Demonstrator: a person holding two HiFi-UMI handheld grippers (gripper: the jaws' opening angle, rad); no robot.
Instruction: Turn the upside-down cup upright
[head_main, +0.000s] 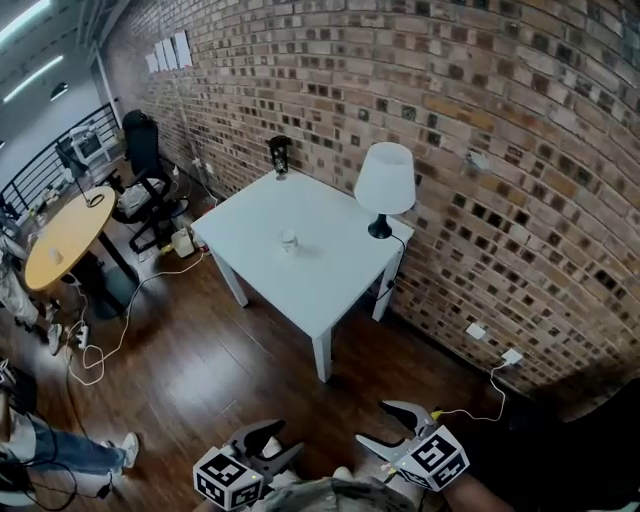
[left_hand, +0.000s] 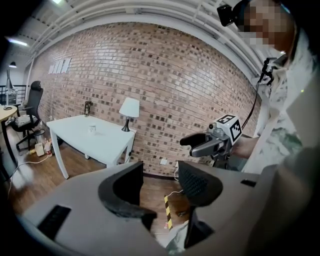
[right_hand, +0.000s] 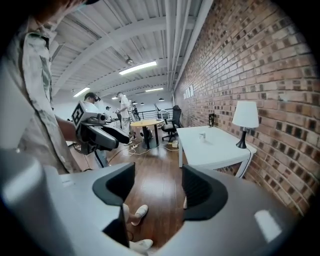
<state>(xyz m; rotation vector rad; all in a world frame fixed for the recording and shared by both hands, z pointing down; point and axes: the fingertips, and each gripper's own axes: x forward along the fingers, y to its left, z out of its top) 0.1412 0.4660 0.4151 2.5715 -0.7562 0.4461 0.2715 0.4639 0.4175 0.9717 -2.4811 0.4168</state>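
Observation:
A small pale cup (head_main: 289, 241) stands near the middle of the white table (head_main: 330, 290), too far off to make out its details. Both grippers are well short of the table, low at the front of the head view. My left gripper (head_main: 268, 444) is open with nothing between its jaws, and so is my right gripper (head_main: 397, 428). In the left gripper view, the open left gripper (left_hand: 159, 186) frames the wooden floor, with the cup (left_hand: 92, 129) far off at the left. The right gripper view has the right gripper (right_hand: 157, 186) open over the floor and the cup (right_hand: 202, 135) on the table (right_hand: 215, 150).
A white table lamp (head_main: 385, 182) and a small dark object (head_main: 280, 155) stand on the table along the brick wall. To the left are a round wooden table (head_main: 68, 236), an office chair (head_main: 143, 185) and cables (head_main: 105, 345) on the wooden floor. People stand at the far left.

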